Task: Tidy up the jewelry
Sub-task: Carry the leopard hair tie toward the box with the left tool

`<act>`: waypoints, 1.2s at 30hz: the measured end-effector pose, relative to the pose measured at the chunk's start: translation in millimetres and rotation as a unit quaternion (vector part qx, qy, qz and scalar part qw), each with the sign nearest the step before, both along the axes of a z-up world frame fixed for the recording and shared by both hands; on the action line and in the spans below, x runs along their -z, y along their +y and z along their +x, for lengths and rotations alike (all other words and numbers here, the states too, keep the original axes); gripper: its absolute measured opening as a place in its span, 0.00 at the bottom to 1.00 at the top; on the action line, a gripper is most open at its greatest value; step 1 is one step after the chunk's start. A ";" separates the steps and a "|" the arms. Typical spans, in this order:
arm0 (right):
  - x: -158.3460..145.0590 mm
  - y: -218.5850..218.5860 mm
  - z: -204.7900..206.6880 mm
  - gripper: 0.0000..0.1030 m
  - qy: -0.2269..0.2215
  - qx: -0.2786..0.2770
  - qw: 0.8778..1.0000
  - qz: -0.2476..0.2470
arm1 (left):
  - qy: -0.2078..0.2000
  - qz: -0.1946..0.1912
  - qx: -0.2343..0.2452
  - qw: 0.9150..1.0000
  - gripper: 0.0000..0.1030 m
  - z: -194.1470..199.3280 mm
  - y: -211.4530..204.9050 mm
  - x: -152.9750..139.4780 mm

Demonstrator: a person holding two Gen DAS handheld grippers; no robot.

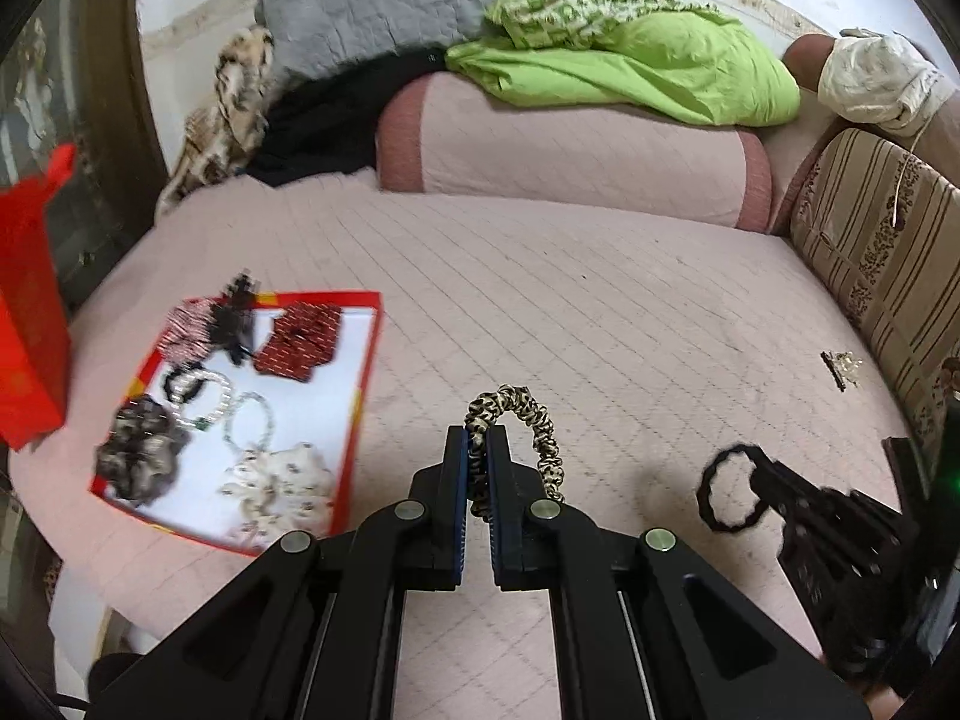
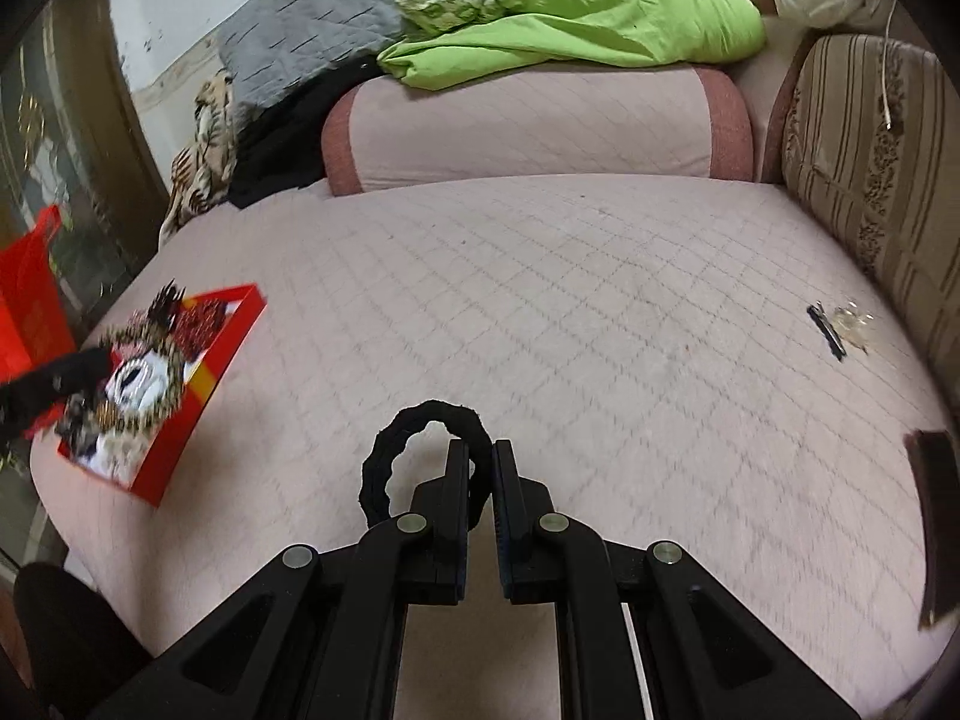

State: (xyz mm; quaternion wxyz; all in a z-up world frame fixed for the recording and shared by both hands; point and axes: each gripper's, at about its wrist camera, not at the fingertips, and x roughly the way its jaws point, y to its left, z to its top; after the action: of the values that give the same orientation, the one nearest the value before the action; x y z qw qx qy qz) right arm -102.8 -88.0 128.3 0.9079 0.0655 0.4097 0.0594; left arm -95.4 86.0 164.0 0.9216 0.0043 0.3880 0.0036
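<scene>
My left gripper [image 1: 478, 441] is shut on a leopard-print scrunchie [image 1: 528, 420] and holds it above the pink bed. My right gripper [image 2: 480, 450] is shut on a black hair tie [image 2: 384, 456]; it also shows in the left wrist view [image 1: 729, 489] at the right. A red tray with a white floor [image 1: 354, 360] lies at the left and holds several scrunchies, bead bracelets and a red bow. In the right wrist view the tray [image 2: 222, 354] is at the far left, with the left gripper over it. A clear hair clip [image 1: 840, 366] lies on the bed at the right, also in the right wrist view [image 2: 840, 324].
A red bag [image 1: 30, 312] stands left of the tray. A pink bolster [image 1: 570, 144] with a green blanket [image 1: 630, 60] lies at the back. A striped cushion [image 1: 882, 252] borders the right side. A dark flat object [image 2: 936, 516] lies at the bed's right edge.
</scene>
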 end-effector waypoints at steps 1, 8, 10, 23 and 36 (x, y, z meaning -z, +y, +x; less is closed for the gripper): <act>-4.2 3.5 -7.0 0.08 -0.005 0.002 1.000 -0.009 | -0.007 0.004 0.001 1.000 0.05 -5.6 0.1 -1.8; -22.2 16.1 -31.5 0.08 -0.012 0.015 0.999 -0.037 | -0.030 0.015 0.024 0.999 0.05 -34.9 -4.4 -11.4; -26.9 18.5 -36.4 0.08 -0.014 0.017 0.999 -0.040 | -0.032 0.009 0.030 0.999 0.05 -39.8 -4.8 -12.6; -44.0 34.5 -50.6 0.08 -0.030 0.018 0.998 -0.058 | -0.031 -0.016 0.032 0.999 0.05 -49.4 6.3 -14.2; -42.1 42.7 -51.5 0.08 -0.028 0.011 0.998 -0.059 | -0.027 -0.021 0.028 0.999 0.05 -48.1 13.4 -10.4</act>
State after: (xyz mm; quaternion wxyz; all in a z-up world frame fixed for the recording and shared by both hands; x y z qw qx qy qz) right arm -154.2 -45.4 170.4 0.9220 0.0143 0.3859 0.0273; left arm -143.4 99.4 174.4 0.9313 -0.0039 0.3629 -0.0298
